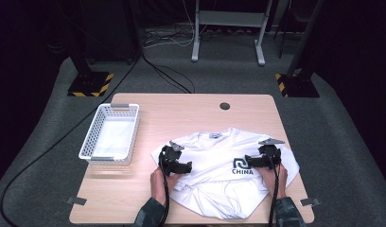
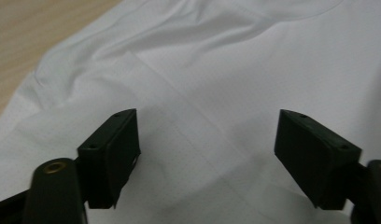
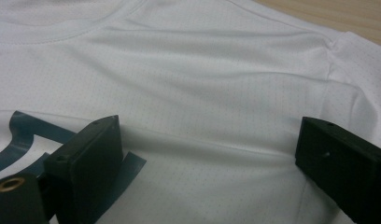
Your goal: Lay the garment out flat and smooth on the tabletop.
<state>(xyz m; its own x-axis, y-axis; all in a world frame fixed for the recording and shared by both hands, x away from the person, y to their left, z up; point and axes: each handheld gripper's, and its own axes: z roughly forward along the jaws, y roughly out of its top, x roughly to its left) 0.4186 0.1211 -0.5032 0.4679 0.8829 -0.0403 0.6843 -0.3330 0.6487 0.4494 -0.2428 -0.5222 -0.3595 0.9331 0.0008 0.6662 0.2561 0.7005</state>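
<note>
A white T-shirt (image 1: 214, 153) lies spread on the wooden table (image 1: 181, 113), collar toward the far side, with a dark logo and the word CHINA (image 1: 241, 167) on its chest. My left gripper (image 1: 185, 166) hovers over the shirt's left part. In the left gripper view, the left gripper (image 2: 207, 119) has its jaws apart above creased white cloth (image 2: 216, 70), with nothing pinched. My right gripper (image 1: 250, 161) sits beside the logo. In the right gripper view, the right gripper (image 3: 209, 123) is open over the fabric (image 3: 216, 88), the blue print (image 3: 20, 135) by its left jaw.
A white plastic basket (image 1: 89, 142) stands at the table's left side, with nothing in it. A round cable hole (image 1: 224, 106) is near the far edge. Small grey tabs lie at the front corners (image 1: 76, 200). Black cables trail along both forearms.
</note>
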